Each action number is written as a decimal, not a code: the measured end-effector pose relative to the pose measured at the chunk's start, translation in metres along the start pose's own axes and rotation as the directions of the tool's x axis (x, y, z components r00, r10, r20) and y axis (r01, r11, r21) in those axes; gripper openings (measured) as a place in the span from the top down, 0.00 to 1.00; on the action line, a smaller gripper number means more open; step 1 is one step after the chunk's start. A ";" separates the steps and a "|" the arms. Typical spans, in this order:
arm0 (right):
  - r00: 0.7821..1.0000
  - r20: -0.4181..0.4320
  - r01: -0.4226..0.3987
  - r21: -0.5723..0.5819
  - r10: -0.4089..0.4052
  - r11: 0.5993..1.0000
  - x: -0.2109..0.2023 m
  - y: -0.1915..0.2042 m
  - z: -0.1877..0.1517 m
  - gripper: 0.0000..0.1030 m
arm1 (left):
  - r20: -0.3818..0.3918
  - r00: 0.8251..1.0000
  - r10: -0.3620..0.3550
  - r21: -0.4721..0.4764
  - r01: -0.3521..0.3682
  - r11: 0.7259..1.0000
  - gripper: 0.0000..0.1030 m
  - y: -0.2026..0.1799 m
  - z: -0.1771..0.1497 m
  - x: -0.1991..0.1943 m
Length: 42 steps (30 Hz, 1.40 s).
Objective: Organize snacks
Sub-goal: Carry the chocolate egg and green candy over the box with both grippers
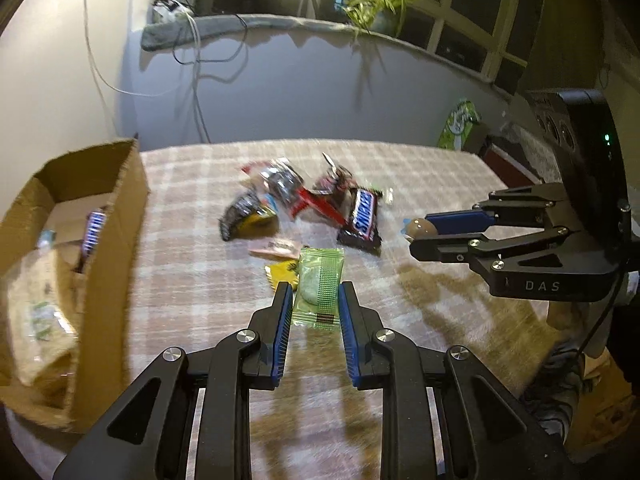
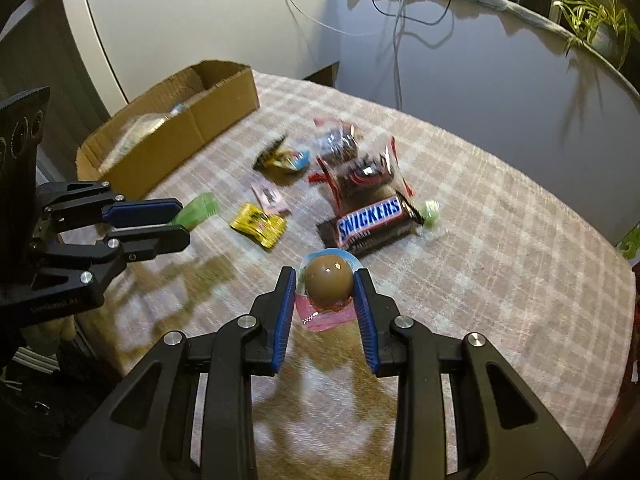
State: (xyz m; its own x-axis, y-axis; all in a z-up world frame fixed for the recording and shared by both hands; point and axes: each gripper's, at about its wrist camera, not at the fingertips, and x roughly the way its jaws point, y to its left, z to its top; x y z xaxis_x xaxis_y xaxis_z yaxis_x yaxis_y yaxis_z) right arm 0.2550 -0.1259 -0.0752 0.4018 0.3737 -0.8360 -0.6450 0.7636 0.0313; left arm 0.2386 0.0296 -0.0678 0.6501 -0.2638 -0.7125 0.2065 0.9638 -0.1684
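My left gripper (image 1: 315, 290) is shut on a green wrapped snack (image 1: 320, 280), held above the checked tablecloth (image 1: 420, 176). In the right wrist view this left gripper (image 2: 184, 222) and its green snack (image 2: 200, 208) hang near the open cardboard box (image 2: 192, 120). My right gripper (image 2: 325, 280) is shut on a brown chocolate ball (image 2: 329, 282) in a pink and blue wrapper, lifted off the table. From the left wrist it shows as the right gripper (image 1: 418, 232) with the chocolate ball (image 1: 420, 227). A Snickers bar (image 2: 370, 216) lies in the loose pile.
The cardboard box (image 1: 120, 200) at the left holds several snacks. On the cloth lie a yellow packet (image 2: 258, 224), a pink packet (image 2: 270, 198), clear red-trimmed bags (image 2: 356, 168) and a small green sweet (image 2: 430, 210). Cables and a potted plant (image 1: 372, 8) sit at the windowsill behind.
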 end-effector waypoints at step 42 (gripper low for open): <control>0.986 0.040 -0.146 -0.258 0.161 0.955 0.053 0.167 0.130 0.70 | 0.126 0.955 0.269 -0.236 -0.234 0.943 0.79 0.159 -0.021 -0.095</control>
State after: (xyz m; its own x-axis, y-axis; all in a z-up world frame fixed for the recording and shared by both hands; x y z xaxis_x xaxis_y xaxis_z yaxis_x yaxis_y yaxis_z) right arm 0.2529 0.0901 -0.0430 0.3182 0.5125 -0.7975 -0.8424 0.5387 0.0101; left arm 0.1943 0.2089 -0.0408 0.7688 0.0026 -0.6395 -0.1299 0.9798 -0.1522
